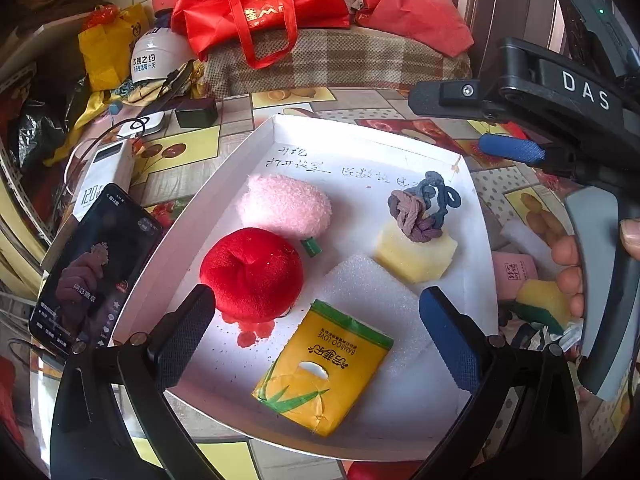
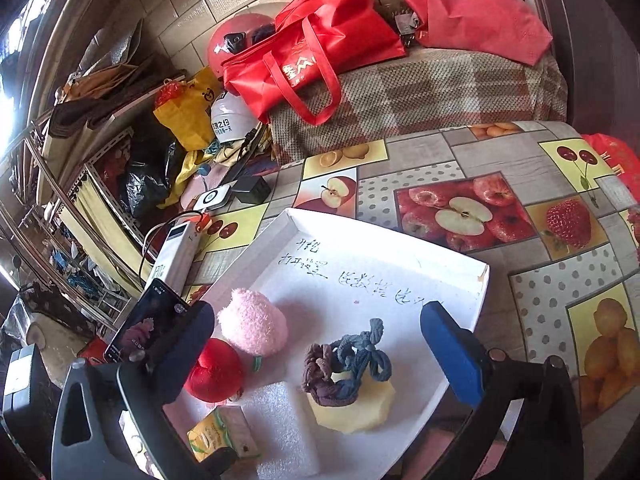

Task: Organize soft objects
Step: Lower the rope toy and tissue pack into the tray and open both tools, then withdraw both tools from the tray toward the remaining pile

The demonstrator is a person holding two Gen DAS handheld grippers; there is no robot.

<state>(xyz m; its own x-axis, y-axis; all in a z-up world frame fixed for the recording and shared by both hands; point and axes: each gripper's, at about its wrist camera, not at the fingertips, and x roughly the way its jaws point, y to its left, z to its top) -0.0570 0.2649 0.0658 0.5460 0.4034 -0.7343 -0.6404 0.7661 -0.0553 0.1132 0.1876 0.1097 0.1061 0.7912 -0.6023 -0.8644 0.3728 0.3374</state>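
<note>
A white tray (image 1: 256, 148) (image 2: 384, 228) holds a pink plush (image 1: 286, 204) (image 2: 252, 328), a red plush (image 1: 252, 272) (image 2: 216, 372), a white foam sheet (image 1: 372, 284) and a yellow tissue pack (image 1: 324, 368) (image 2: 224, 436). Knotted hair ties (image 1: 424, 208) (image 2: 344, 360) rest on a yellow sponge (image 1: 416, 256) (image 2: 356, 408). My left gripper (image 1: 320, 332) stands open above the tissue pack, holding nothing. My right gripper (image 2: 320, 348) is open too, its fingers on either side of the hair ties without touching them. It also shows over the tray's far right corner (image 1: 472, 120).
A phone (image 1: 92, 268) and a power bank (image 1: 104, 176) lie left of the tray. A pink packet (image 1: 514, 272) and a yellow-green sponge (image 1: 540, 300) sit right of it, by a hand (image 1: 568, 264). Red bags (image 1: 260, 4) pile up behind the fruit-patterned tablecloth (image 2: 520, 184).
</note>
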